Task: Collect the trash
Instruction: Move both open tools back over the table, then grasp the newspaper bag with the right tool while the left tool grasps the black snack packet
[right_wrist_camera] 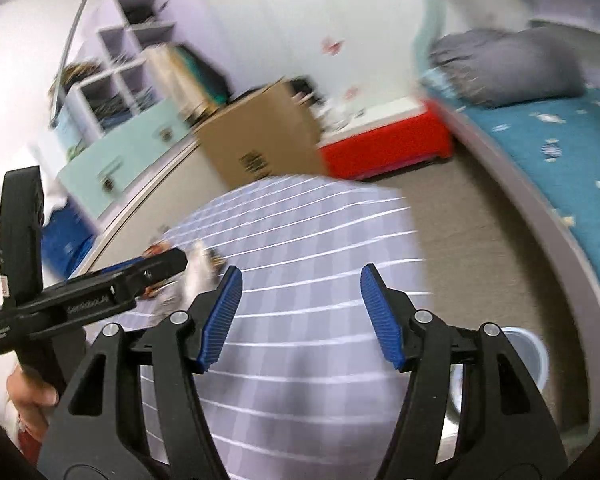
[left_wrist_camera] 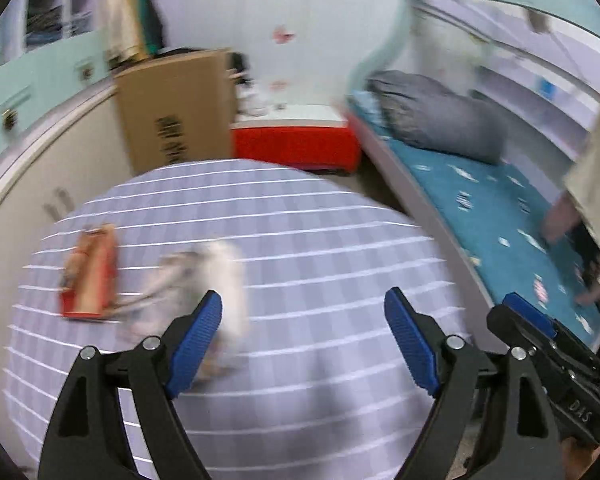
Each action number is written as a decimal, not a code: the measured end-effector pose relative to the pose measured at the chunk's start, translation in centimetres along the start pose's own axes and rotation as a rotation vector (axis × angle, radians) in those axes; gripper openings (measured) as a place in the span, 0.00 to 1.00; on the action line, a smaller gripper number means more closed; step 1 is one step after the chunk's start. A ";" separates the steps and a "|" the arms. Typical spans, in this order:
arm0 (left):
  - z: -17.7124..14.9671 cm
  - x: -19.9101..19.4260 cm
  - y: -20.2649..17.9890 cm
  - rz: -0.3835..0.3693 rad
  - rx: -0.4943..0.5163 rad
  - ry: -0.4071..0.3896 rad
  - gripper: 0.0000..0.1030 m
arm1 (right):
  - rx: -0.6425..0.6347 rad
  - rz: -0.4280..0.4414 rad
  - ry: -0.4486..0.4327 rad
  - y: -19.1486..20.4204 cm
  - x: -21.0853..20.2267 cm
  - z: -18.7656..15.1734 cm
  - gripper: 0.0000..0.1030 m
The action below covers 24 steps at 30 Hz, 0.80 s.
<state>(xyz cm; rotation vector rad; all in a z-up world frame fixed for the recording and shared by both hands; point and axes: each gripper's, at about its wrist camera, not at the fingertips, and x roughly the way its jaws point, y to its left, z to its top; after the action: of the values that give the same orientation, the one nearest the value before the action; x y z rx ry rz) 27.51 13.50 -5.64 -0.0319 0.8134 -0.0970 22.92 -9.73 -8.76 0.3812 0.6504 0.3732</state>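
Observation:
A red and tan snack wrapper (left_wrist_camera: 89, 274) lies on the left of the checked lilac tablecloth (left_wrist_camera: 300, 240). Beside it lies crumpled white paper trash (left_wrist_camera: 220, 284), blurred by motion. My left gripper (left_wrist_camera: 303, 312) is open and empty above the table, with its left finger just right of the white trash. My right gripper (right_wrist_camera: 301, 286) is open and empty over the cloth (right_wrist_camera: 300, 240). The trash (right_wrist_camera: 198, 270) shows at its left, partly hidden by the left gripper body (right_wrist_camera: 100, 296). The right gripper also shows at the right edge of the left wrist view (left_wrist_camera: 540, 340).
A cardboard box (left_wrist_camera: 176, 108) and a red bench (left_wrist_camera: 296, 144) stand behind the table. A bed with a teal cover (left_wrist_camera: 500, 216) and grey pillow (left_wrist_camera: 436, 116) is on the right. A pale bin (right_wrist_camera: 520, 364) stands on the floor right of the table.

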 end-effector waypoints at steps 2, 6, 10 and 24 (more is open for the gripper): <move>0.4 0.2 3.2 0.039 -0.044 0.006 0.79 | 0.002 0.051 0.050 1.7 2.8 0.3 0.59; 0.1 -0.2 8.4 0.057 -0.128 0.009 0.79 | 0.003 0.122 0.150 5.2 8.4 0.2 0.59; -0.8 -0.6 11.2 0.080 -0.168 0.007 0.79 | 0.000 0.153 0.226 7.9 12.7 -0.3 0.63; -2.0 -0.7 14.3 0.112 -0.212 0.018 0.79 | -0.054 0.232 0.280 9.6 15.0 -1.8 0.17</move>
<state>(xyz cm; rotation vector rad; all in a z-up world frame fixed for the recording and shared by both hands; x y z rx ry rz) 26.65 27.77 -7.41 -0.1859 0.8391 0.0949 30.74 5.71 -13.42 0.3565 0.8703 0.6727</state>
